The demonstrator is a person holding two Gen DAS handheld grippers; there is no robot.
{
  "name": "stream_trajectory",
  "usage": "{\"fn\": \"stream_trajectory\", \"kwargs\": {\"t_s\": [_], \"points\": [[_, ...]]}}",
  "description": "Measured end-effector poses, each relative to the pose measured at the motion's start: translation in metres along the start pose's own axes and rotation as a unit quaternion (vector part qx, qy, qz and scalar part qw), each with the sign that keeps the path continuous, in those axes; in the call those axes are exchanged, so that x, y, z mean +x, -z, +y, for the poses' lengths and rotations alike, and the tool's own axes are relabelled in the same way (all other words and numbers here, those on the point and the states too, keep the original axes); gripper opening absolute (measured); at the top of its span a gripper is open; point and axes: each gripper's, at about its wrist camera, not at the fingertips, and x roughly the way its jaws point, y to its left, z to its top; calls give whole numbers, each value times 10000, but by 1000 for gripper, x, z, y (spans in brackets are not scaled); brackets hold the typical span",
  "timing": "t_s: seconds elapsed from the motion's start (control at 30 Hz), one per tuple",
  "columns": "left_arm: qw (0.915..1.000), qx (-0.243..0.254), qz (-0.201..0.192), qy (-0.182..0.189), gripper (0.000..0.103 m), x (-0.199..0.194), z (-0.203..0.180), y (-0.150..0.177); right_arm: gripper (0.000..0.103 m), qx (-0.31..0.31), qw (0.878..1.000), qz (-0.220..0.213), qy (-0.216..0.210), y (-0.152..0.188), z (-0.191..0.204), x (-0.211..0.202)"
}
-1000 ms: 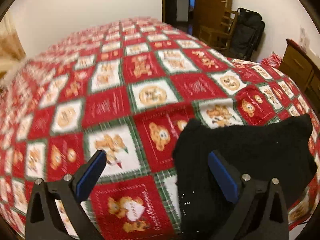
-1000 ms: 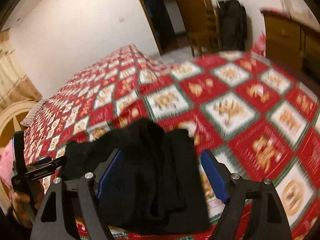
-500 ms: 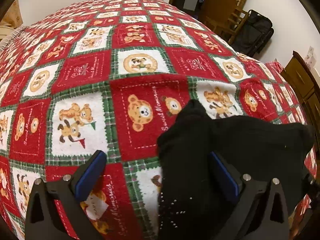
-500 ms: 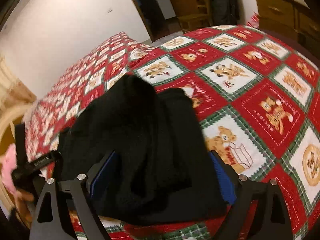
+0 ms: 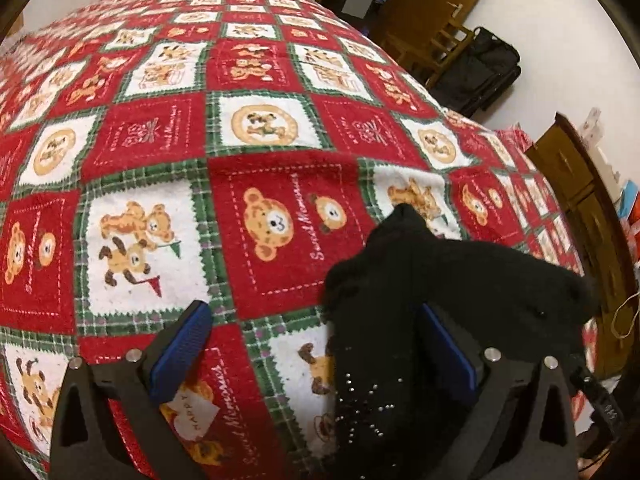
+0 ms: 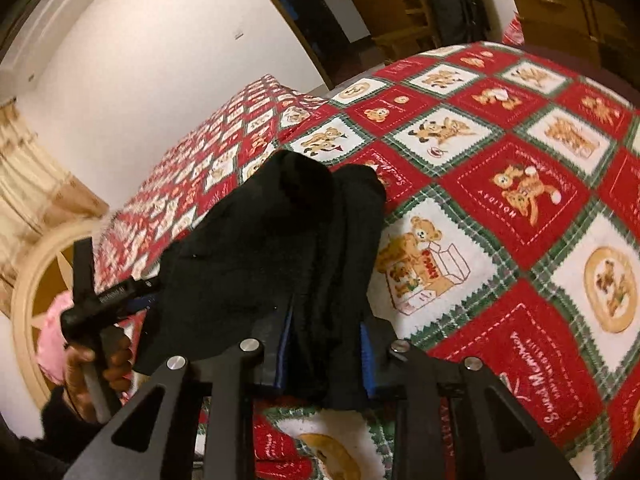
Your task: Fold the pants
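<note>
pants (image 6: 280, 248) hide the right gripper's (image 6: 326, 354) closing fingers.

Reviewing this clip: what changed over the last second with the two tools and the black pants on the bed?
The right tool moved in over the near edge of the black pants and its jaws have just been closing, now pinching a fold. The left tool tipped down toward the quilt, open as before, its right finger against the pants, gripping nothing. The pants remain bunched on the bed.
</note>
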Motion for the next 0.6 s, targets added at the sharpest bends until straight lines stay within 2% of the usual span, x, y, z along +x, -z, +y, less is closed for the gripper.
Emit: {"fn": "stream_trajectory", "kwargs": {"t_s": [0.13, 0.17, 0.2, 0.23, 0.27, 0.37, 0.5, 0.6], "points": [[9995, 306, -73, -60, 103, 9, -22, 4, 29, 181, 9997, 17, -143, -4, -2, 4], [9990, 407, -120, -129, 97, 11, -26, 5, 28, 220, 9996, 52, -177, -5, -1, 4], [9984, 508, -197, -144, 87, 11, -31, 6, 27, 200, 9996, 62, -171, -5, 0, 4], [9979, 555, -310, 97, 49, 7, -35, 7, 27, 68, 9999, 70, -105, -6, 6, 3], [9978, 519, -311, 263, 27, 4, -36, 6, 26, -50, 9999, 70, -74, -7, 12, 1], [9980, 425, -373, 274, 18, -3, -38, 0, 26, -247, 9994, -93, -227, -16, 29, -11], [9971, 161, -490, 554, 16, -17, -26, -10, 26, -716, 9960, -263, -466, -36, 67, -22], [9938, 36, -841, 722, 16, -46, -16, -24, 26, -1113, 9907, -266, -738, -48, 103, -13]]}}
